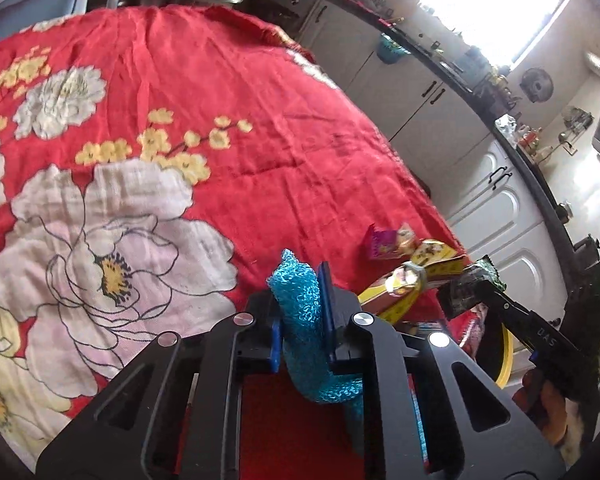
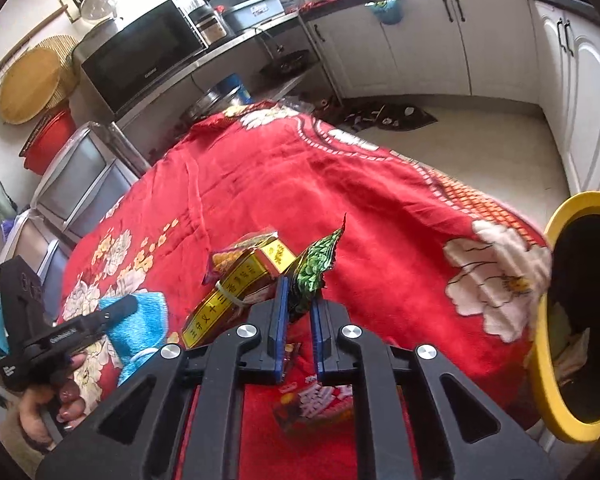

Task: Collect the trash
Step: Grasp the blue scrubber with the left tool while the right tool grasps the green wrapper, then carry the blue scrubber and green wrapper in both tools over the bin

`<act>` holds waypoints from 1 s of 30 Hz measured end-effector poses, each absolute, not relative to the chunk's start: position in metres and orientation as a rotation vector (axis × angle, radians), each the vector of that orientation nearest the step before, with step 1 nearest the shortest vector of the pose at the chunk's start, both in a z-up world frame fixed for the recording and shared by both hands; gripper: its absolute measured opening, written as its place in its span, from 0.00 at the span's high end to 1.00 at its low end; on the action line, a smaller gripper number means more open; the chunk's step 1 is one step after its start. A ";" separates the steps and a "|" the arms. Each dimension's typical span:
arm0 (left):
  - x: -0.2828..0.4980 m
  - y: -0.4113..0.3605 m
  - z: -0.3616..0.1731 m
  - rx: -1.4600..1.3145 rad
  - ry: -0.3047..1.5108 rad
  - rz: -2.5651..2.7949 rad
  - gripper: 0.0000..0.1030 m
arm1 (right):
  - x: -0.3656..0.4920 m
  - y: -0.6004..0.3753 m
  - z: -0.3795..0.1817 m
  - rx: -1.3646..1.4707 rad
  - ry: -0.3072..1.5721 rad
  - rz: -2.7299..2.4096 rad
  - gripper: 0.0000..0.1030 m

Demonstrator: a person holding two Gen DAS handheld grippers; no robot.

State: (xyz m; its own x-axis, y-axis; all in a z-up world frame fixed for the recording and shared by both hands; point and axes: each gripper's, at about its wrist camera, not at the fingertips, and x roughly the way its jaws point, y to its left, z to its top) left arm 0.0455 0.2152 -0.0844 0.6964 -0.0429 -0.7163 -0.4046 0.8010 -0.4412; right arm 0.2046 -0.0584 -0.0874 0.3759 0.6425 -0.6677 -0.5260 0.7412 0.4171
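My left gripper [image 1: 303, 280] is shut on a blue mesh scrubber [image 1: 300, 312], held above the red flowered cloth [image 1: 228, 128]; it also shows in the right wrist view [image 2: 140, 320]. My right gripper [image 2: 300, 292] is shut on a green foil wrapper [image 2: 316, 264], which shows in the left wrist view [image 1: 470, 284] too. A yellow and red box [image 2: 236, 292] with a band lies just left of it on the cloth. A pink wrapper [image 1: 384, 242] lies beyond the box. A red wrapper [image 2: 312, 400] lies under my right gripper.
A yellow-rimmed bin [image 2: 572, 320] stands at the table's right edge. White cabinets [image 2: 420, 40] and a counter run behind. A microwave [image 2: 140, 56] sits on a shelf at the far left. A mat [image 2: 388, 116] lies on the floor.
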 end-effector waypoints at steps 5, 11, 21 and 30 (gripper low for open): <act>0.044 0.206 -0.064 -0.594 0.742 0.194 0.92 | 0.202 -0.072 -0.079 0.155 0.894 0.741 0.90; 0.048 0.192 -0.047 -0.560 0.712 0.166 0.92 | 0.194 -0.087 -0.070 0.162 0.862 0.737 0.90; 0.058 0.160 -0.020 -0.492 0.664 0.099 0.92 | 0.181 -0.102 -0.049 0.170 0.806 0.753 0.90; 0.082 0.128 -0.004 -0.438 0.637 0.033 0.92 | 0.174 -0.126 -0.034 0.186 0.762 0.739 0.90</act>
